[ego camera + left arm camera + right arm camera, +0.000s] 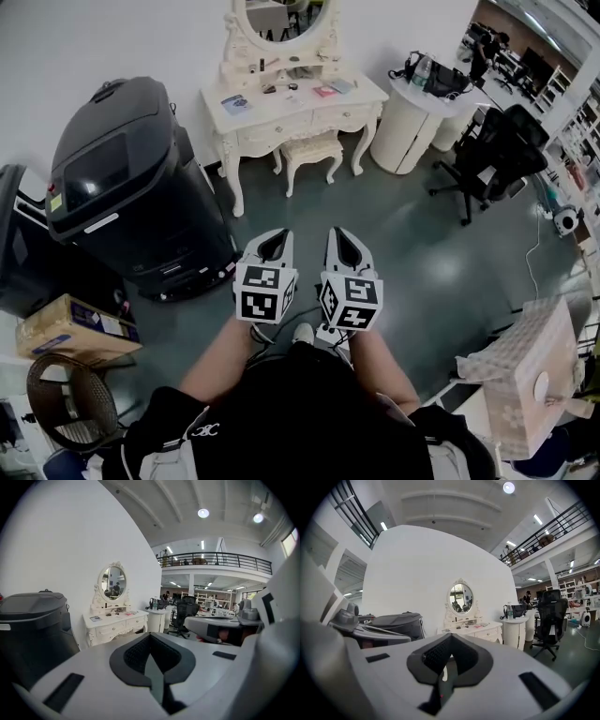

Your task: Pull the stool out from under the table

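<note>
Stool (312, 153) partly hidden under table (272, 131) | left hand-held gripper (275, 240) closed, empty | right hand-held gripper (345, 240) likewise

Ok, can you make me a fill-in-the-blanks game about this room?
The stool stands ____ the dressing table.
The left gripper and the right gripper both have their jaws ____.
The mirror is shaped like an ____.
The office chair is coloured ____.
Missing words: under, shut, oval, black.

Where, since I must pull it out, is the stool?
Head view, top centre: the stool sits tucked under the white dressing table, left of the round cabinet.
</note>
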`<state>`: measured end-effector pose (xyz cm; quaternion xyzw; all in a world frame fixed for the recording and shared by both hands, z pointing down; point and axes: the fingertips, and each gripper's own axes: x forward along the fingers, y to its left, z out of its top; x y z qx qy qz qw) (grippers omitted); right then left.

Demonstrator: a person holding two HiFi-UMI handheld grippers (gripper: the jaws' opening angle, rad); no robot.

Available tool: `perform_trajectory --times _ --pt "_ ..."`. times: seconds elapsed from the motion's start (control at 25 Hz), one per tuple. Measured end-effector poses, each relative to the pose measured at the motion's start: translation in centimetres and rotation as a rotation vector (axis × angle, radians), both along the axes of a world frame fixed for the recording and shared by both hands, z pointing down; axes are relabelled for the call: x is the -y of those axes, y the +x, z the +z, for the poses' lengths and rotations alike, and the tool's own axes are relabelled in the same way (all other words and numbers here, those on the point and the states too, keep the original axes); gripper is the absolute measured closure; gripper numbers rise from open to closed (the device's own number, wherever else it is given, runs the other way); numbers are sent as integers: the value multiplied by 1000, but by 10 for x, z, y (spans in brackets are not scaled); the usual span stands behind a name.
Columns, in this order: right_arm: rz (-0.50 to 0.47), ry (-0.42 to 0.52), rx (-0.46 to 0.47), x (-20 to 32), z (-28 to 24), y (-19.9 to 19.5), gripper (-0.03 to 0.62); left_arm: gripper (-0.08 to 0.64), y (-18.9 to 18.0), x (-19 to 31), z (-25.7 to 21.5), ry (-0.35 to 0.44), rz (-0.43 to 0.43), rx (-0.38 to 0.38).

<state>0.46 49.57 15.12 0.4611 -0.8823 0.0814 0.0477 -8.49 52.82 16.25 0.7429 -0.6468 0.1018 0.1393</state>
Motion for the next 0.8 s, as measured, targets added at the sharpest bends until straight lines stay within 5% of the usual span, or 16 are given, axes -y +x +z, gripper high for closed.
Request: perform_trajectory --times 0.8 --pt "-47 -56 -54 153 32 30 585 560 35 166 18 -63 -11 37"
